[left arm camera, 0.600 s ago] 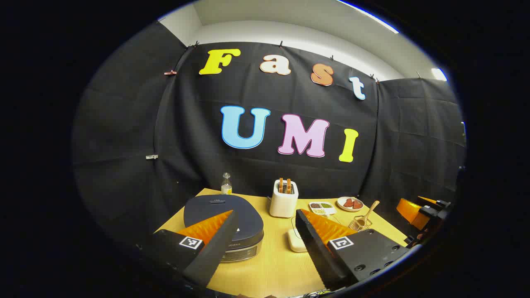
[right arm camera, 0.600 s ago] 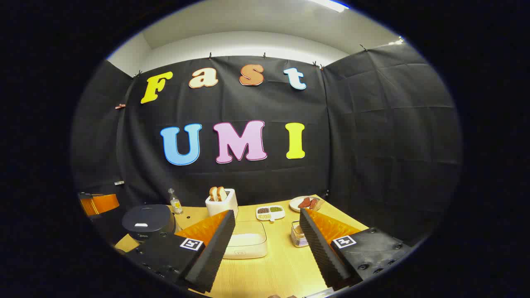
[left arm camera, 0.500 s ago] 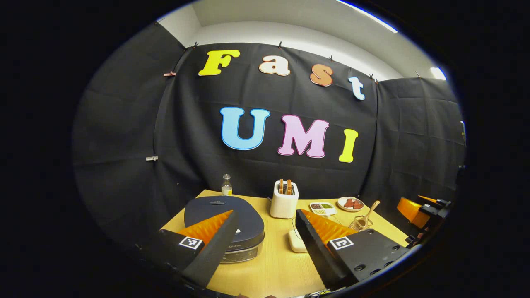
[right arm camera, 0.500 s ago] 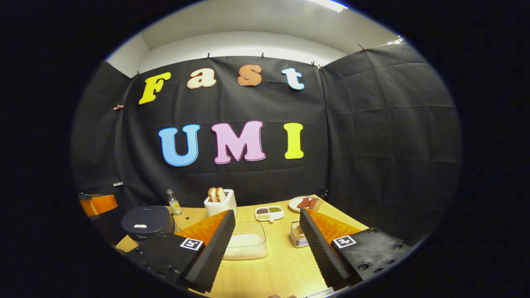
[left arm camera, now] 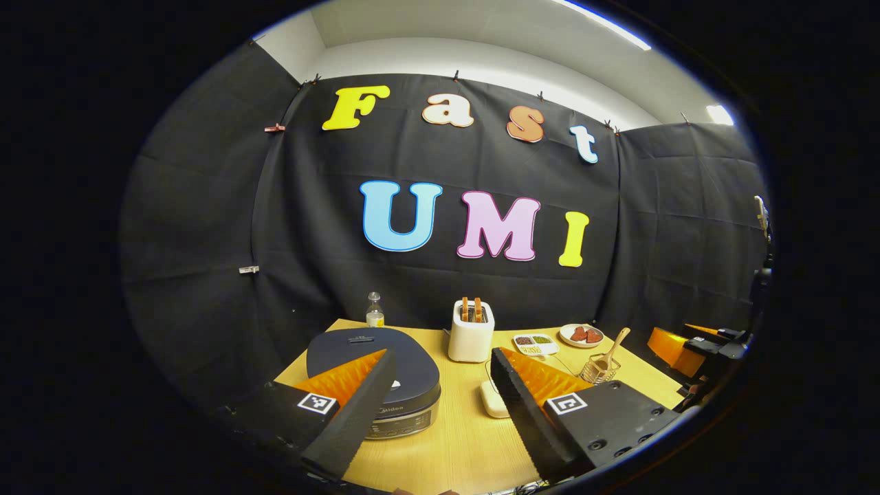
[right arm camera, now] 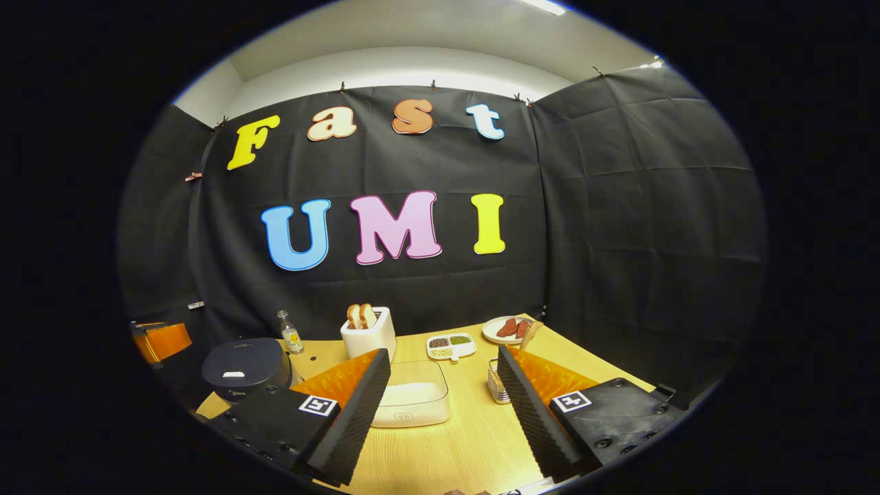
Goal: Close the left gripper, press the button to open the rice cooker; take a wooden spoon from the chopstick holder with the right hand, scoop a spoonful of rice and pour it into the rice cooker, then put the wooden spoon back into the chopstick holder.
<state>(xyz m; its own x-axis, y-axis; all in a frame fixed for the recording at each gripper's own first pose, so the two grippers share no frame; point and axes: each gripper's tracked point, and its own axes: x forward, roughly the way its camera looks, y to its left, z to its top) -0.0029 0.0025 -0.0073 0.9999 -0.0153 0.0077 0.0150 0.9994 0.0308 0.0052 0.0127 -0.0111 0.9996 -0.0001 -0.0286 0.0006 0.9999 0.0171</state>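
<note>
The dark rice cooker (left arm camera: 405, 368) stands with its lid down at the table's left, just beyond my left gripper (left arm camera: 442, 357), which is open and holds nothing. The cooker (right arm camera: 246, 368) also shows at the left of the right gripper view. A wooden spoon (left arm camera: 614, 346) stands in the wire chopstick holder (left arm camera: 597, 371) at the right. A clear box of rice (right arm camera: 412, 402) lies straight ahead of my open, empty right gripper (right arm camera: 443, 357). The holder (right arm camera: 495, 381) sits partly behind that gripper's right finger.
A white toaster (left arm camera: 471, 330) with bread, a small bottle (left arm camera: 375, 309), a divided dish (left arm camera: 535, 342) and a plate of red food (left arm camera: 581, 335) line the table's back. The other gripper (left arm camera: 687, 344) hangs off the table's right edge.
Both grippers drifted slightly; the table sits a little nearer in the right gripper view. Both stay open. Nothing on the table moved.
</note>
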